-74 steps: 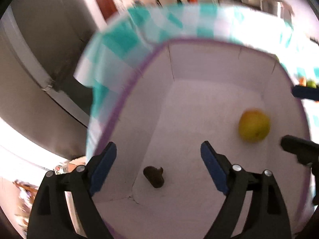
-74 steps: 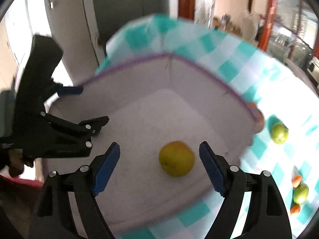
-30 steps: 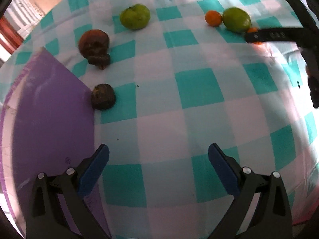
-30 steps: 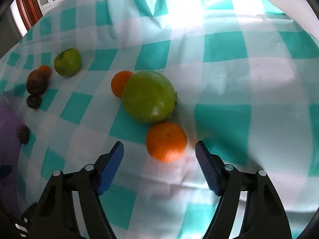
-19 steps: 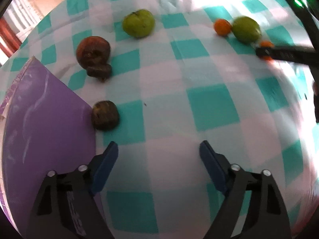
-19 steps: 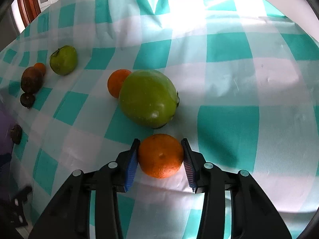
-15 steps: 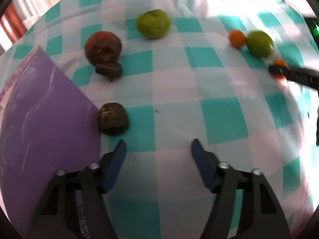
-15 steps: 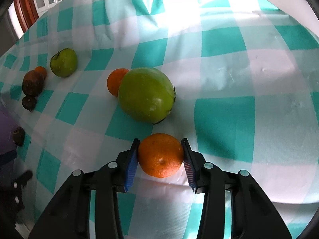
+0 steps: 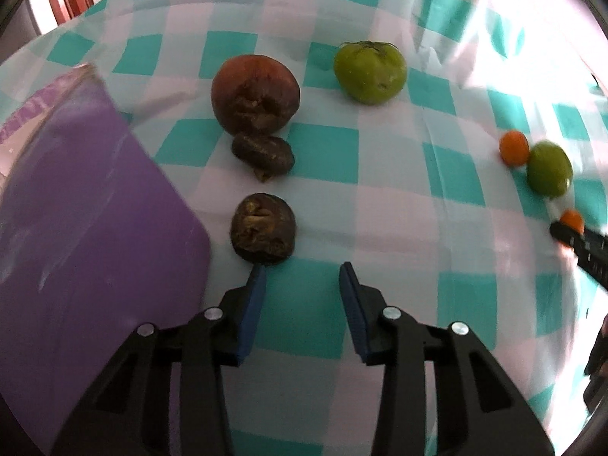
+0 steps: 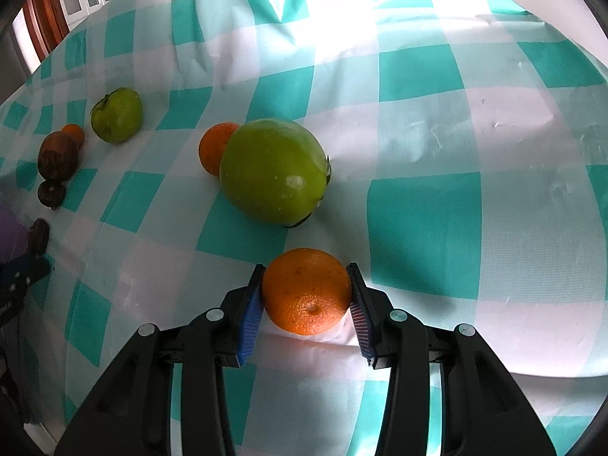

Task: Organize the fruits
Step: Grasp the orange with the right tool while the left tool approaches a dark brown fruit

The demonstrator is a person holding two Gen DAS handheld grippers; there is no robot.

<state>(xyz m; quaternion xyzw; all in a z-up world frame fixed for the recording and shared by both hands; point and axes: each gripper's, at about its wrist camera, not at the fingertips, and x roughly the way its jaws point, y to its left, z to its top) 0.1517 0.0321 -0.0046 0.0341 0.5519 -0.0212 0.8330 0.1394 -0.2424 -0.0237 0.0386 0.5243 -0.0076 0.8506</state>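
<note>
While you are holding the left gripper (image 9: pixel 302 271) low over the checked cloth (image 9: pixel 395 205) on the worktop, its jaws are standing parted with nothing between them. At your far left the purple bin (image 9: pixel 95 228) is lying just beside a dark shrivelled fruit (image 9: pixel 263 235), which is sitting right ahead of the left fingertip. Beyond it a second small dark fruit (image 9: pixel 263 155) is touching a large brown rotten one (image 9: pixel 255 95), with a green fruit (image 9: pixel 370 72) further right. Over on the right, your right gripper (image 10: pixel 306 275) is clenching an orange (image 10: pixel 307 290) between both pads, low at the cloth. Just beyond it a big green fruit (image 10: pixel 274 174) is touching a smaller orange (image 10: pixel 214 147).
</note>
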